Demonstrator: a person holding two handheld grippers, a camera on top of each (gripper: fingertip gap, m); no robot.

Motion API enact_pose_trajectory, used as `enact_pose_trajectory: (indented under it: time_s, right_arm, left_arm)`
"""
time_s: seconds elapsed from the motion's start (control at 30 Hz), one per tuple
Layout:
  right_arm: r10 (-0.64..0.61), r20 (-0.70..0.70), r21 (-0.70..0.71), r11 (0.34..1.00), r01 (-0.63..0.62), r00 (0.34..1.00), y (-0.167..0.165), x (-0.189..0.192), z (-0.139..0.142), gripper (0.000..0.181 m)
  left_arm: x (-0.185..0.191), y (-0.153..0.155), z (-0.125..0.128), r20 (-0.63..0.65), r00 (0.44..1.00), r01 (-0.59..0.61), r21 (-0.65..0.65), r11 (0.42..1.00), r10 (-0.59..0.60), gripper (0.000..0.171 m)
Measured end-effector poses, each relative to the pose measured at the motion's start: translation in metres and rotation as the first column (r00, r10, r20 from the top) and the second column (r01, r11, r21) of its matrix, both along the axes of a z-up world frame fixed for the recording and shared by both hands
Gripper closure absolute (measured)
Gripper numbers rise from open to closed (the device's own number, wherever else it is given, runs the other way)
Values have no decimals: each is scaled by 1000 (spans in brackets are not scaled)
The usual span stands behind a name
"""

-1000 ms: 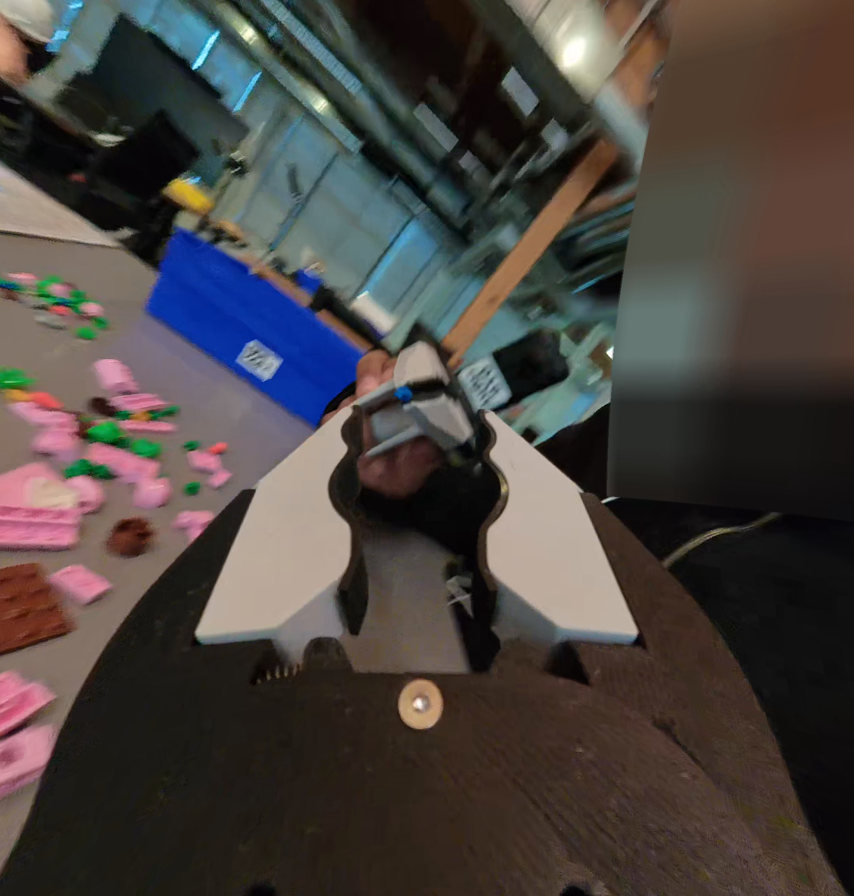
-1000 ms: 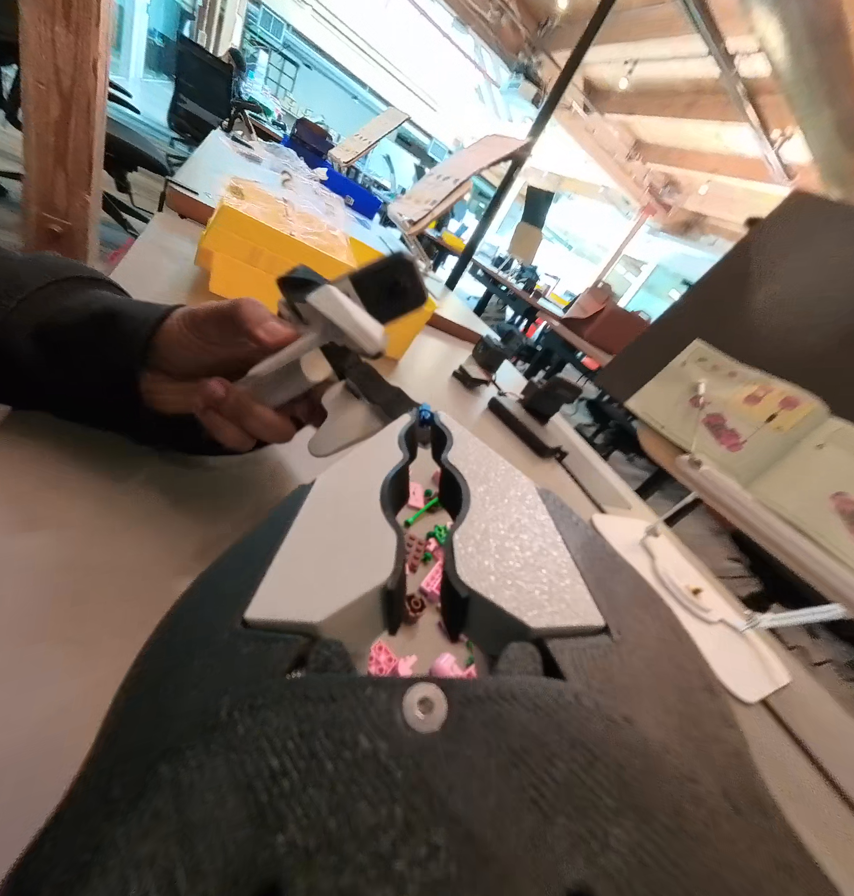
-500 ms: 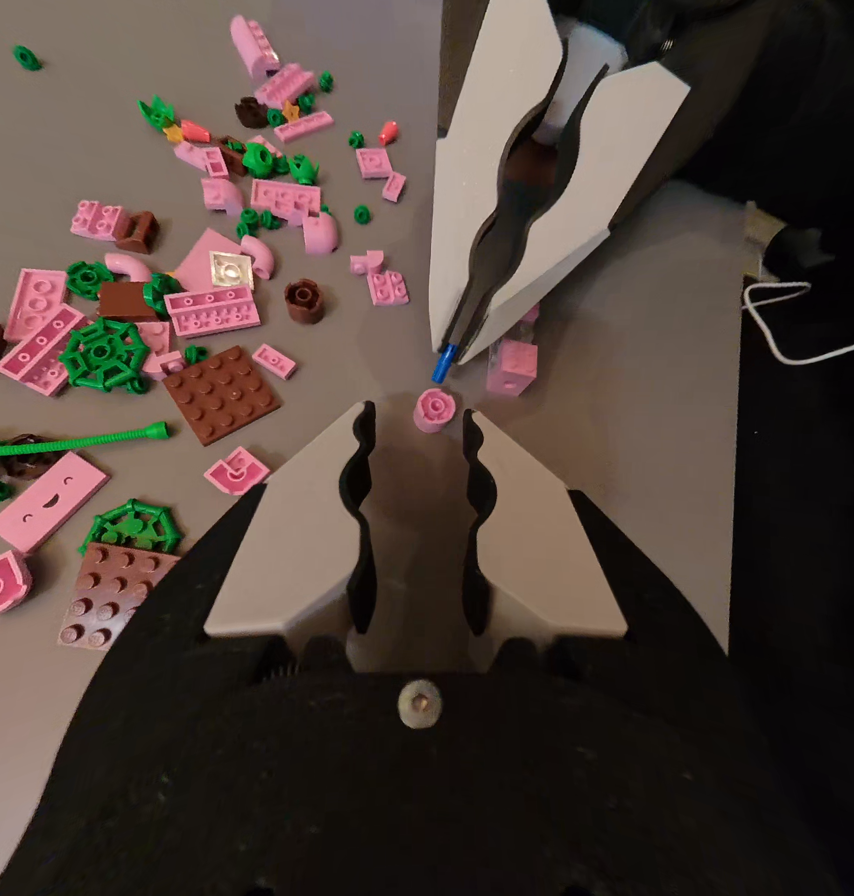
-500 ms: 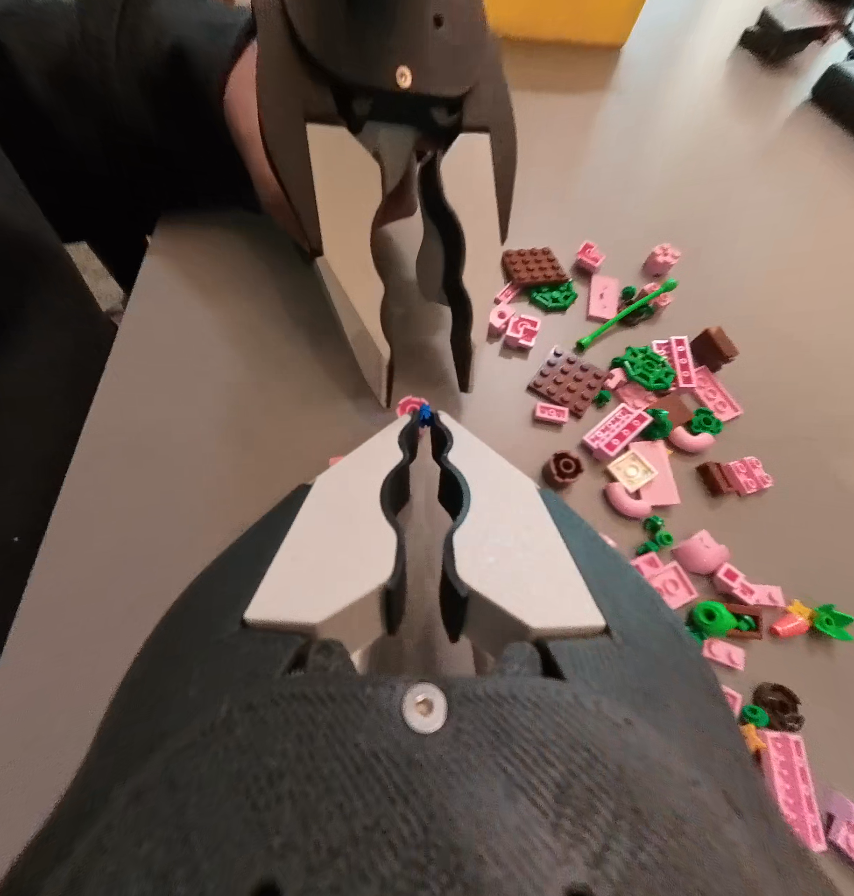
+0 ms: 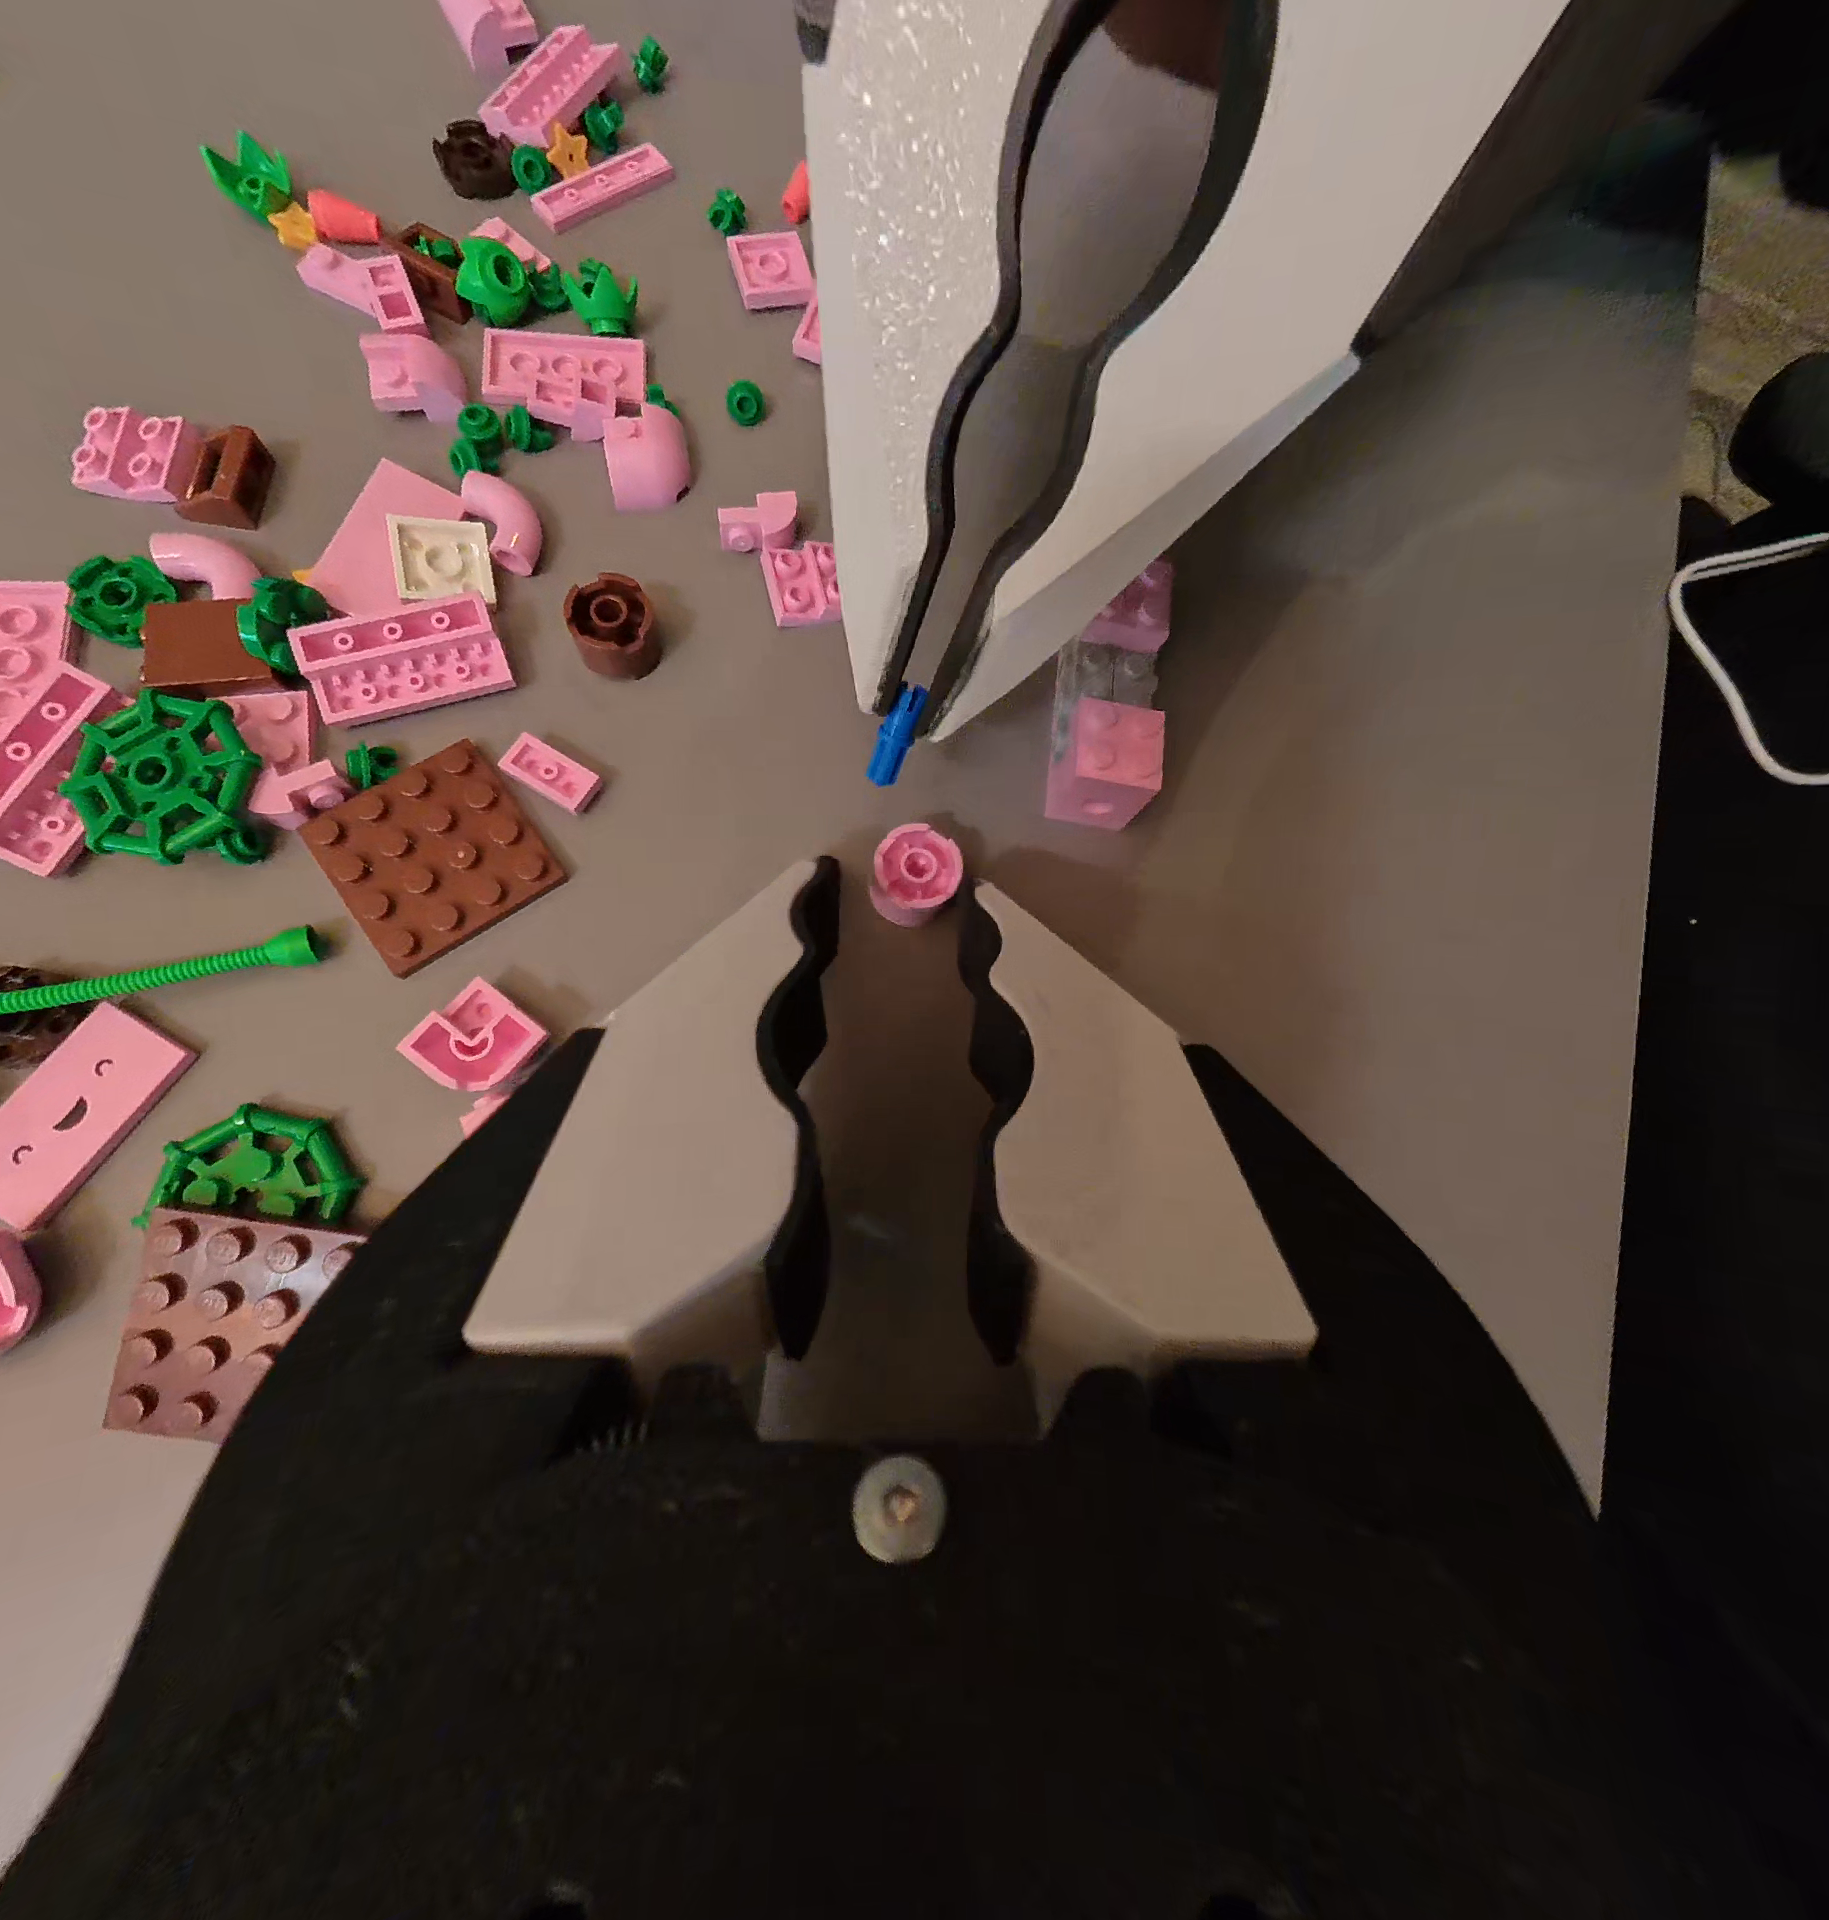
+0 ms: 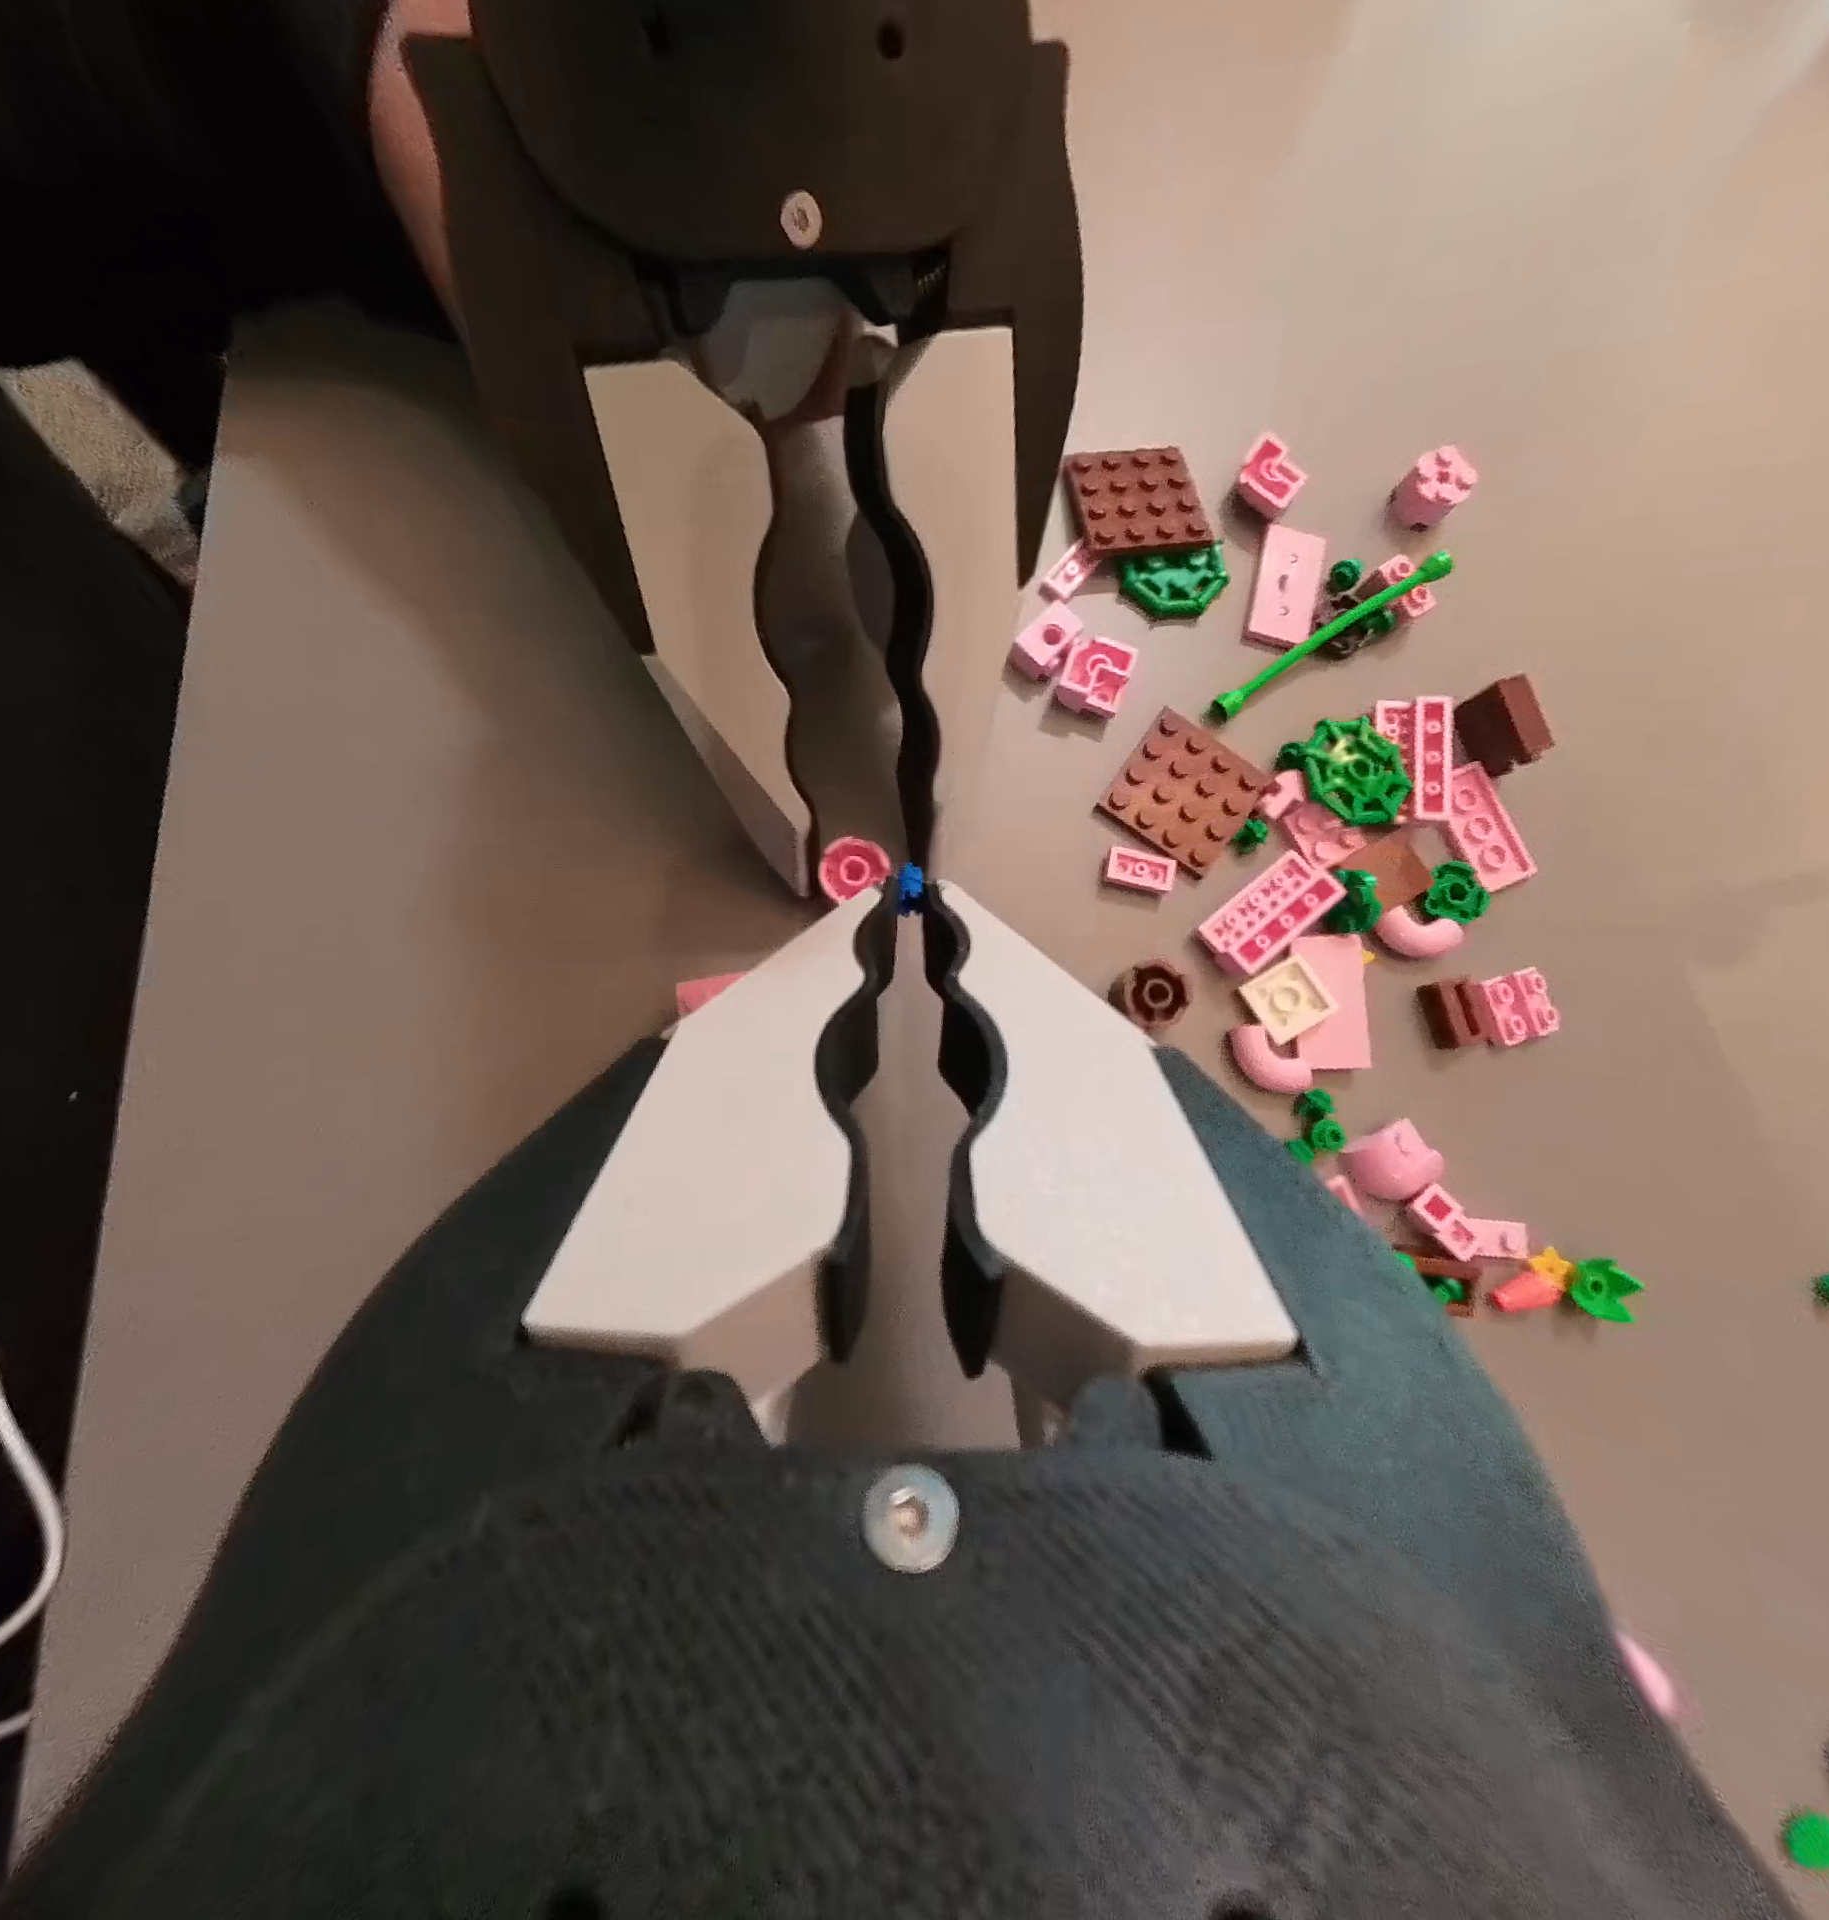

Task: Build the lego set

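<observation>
A small pink round brick (image 5: 918,871) stands on the grey table (image 5: 1357,935). My left gripper (image 5: 897,878) is open, with its fingertips on either side of this brick and a little gap on each side. My right gripper (image 5: 915,707) comes in from the far side, shut on a small blue pin (image 5: 897,740) that sticks out of its tips just above and beyond the round brick. In the right wrist view the blue pin (image 6: 908,891) sits in my right gripper (image 6: 908,902), with the round brick (image 6: 853,868) and the left gripper (image 6: 868,852) right in front of it.
A small pink and clear stack of bricks (image 5: 1107,748) stands beside the right gripper. Loose pink, green and brown pieces lie to the left, among them a brown plate (image 5: 432,857) and a green stem (image 5: 141,977). The table edge (image 5: 1658,935) and a white cable (image 5: 1741,665) are on the right. My two grippers' fingertips are within a few centimetres of each other. The brown plate (image 5: 432,857) lies around 7 centimeters away from my left fingertips. It is also in sight in the right wrist view (image 6: 1181,783).
Both grippers have come down from mid-air to the table. The left gripper's open tips now flank the pink round brick. The right gripper has brought the blue pin closer to it.
</observation>
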State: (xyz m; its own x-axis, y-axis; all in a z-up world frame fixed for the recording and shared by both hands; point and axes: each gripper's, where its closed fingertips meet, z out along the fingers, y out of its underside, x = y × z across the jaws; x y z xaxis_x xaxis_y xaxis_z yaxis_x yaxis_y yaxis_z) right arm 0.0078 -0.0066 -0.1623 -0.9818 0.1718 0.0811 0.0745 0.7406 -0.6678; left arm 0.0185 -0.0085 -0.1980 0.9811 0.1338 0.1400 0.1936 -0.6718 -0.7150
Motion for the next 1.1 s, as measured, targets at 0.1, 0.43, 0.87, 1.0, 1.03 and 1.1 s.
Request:
enact_pose_trajectory:
  time_s: [0.1, 0.43, 0.87, 1.0, 1.03, 1.1]
  right_arm:
    - [59, 34, 82, 995, -61, 998, -4, 4, 3, 178]
    - [164, 103, 320, 929, -189, 981, -6, 6, -17, 178]
    - [187, 127, 398, 890, -223, 974, -11, 8, -18, 178]
    - [188, 134, 426, 876, -228, 973, -9, 8, -17, 178]
    - [193, 129, 434, 871, -231, 973, -9, 8, -17, 178]
    - [199, 127, 455, 859, -235, 972, -9, 7, -19, 178]
  left_arm:
    - [3, 0, 0, -1, 1000, 16, 0, 1000, -16, 156]
    - [2, 0, 0, 56, 998, 9, 11, 1000, -10, 157]
    - [2, -1, 1, 79, 997, 5, 17, 1000, -7, 157]
    - [1, -1, 1, 97, 995, 1, 21, 1000, -3, 157]
    - [1, -1, 1, 98, 995, 0, 22, 1000, -2, 157]
    - [1, -1, 1, 110, 994, -6, 26, 1000, 3, 157]
